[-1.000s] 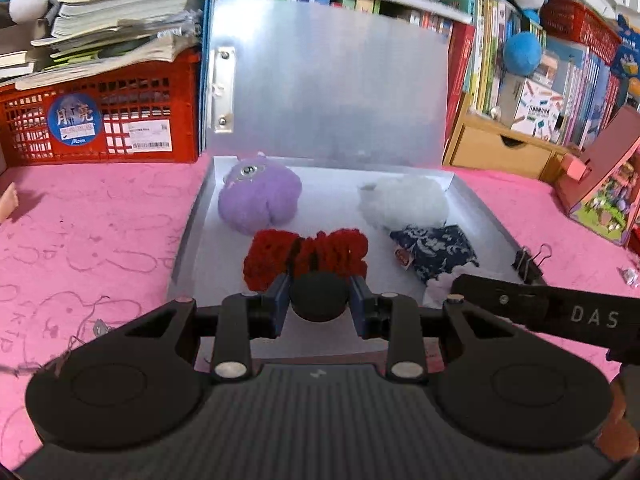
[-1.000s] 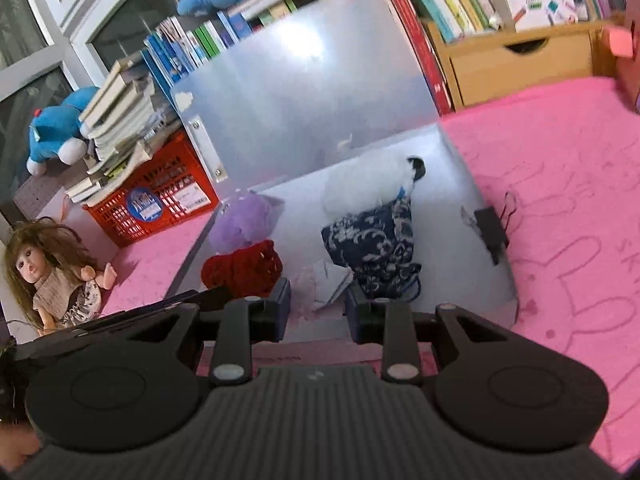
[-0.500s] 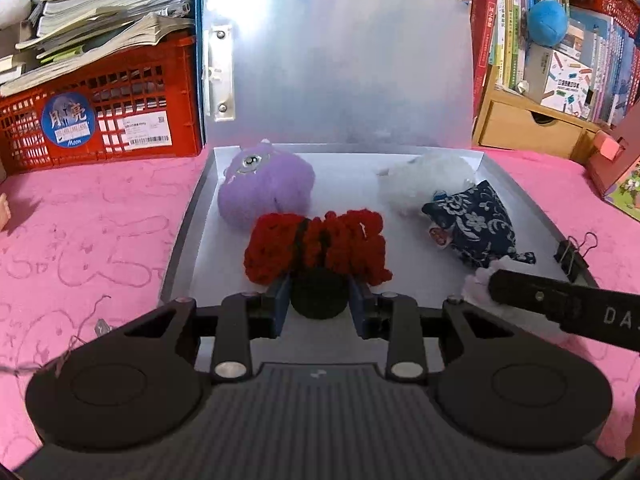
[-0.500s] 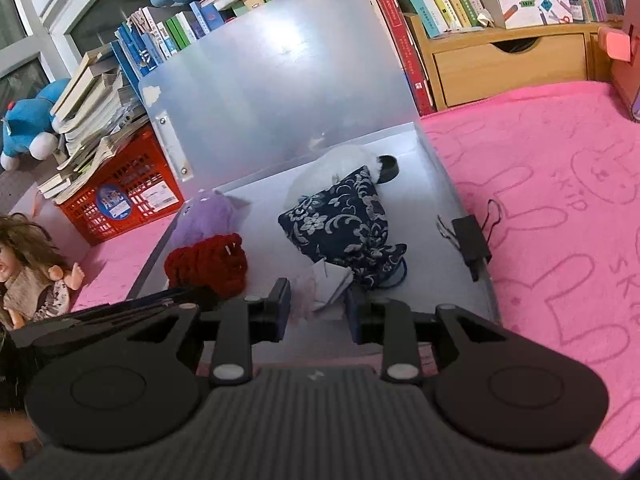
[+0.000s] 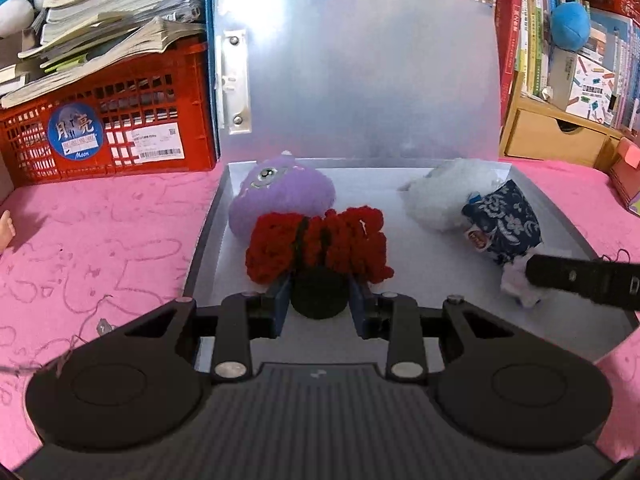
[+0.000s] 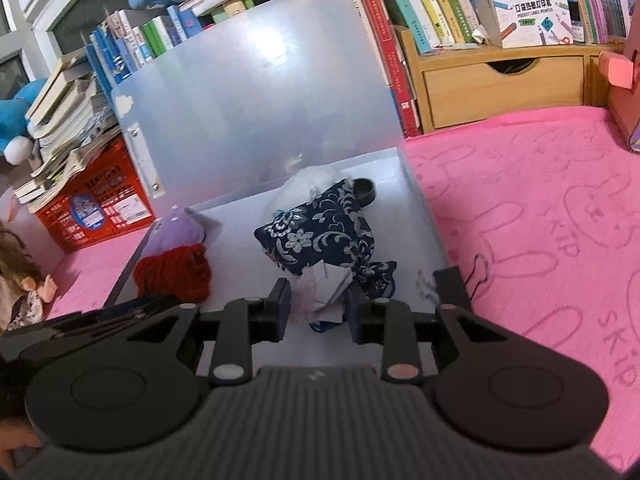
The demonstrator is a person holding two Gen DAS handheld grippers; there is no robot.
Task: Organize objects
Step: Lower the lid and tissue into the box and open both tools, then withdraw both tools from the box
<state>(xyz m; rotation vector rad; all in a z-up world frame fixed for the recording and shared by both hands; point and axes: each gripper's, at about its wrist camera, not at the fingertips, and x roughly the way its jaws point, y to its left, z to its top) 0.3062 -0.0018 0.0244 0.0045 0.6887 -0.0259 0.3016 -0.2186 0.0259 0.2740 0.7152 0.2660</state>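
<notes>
In the grey box [image 5: 208, 240], near its front edge, the left gripper [image 5: 319, 296] carries a red knitted toy [image 5: 320, 246] with a round black end; this toy hangs just in front of the purple plush [image 5: 280, 196], which lies at the back left of the box. The left jaws are nearly together and clamped on the black end, while the red yarn body spreads out beyond them. I judge that the toy is very light and soft, so it will sag and can slip; the firm black end seems the best place to take hold of it. To the right of the box's middle, the right gripper [image 6: 318, 304] has its jaws close together on a pale crumpled piece, paper or cloth [image 6: 328, 284], I cannot tell which. This piece lies against the blue flowered pouch [image 6: 320, 236], in front of a white fluffy toy [image 5: 444, 196]. The pouch looks limp and light too. The box stands on a pink-covered bench [image 6: 540, 220].
</notes>
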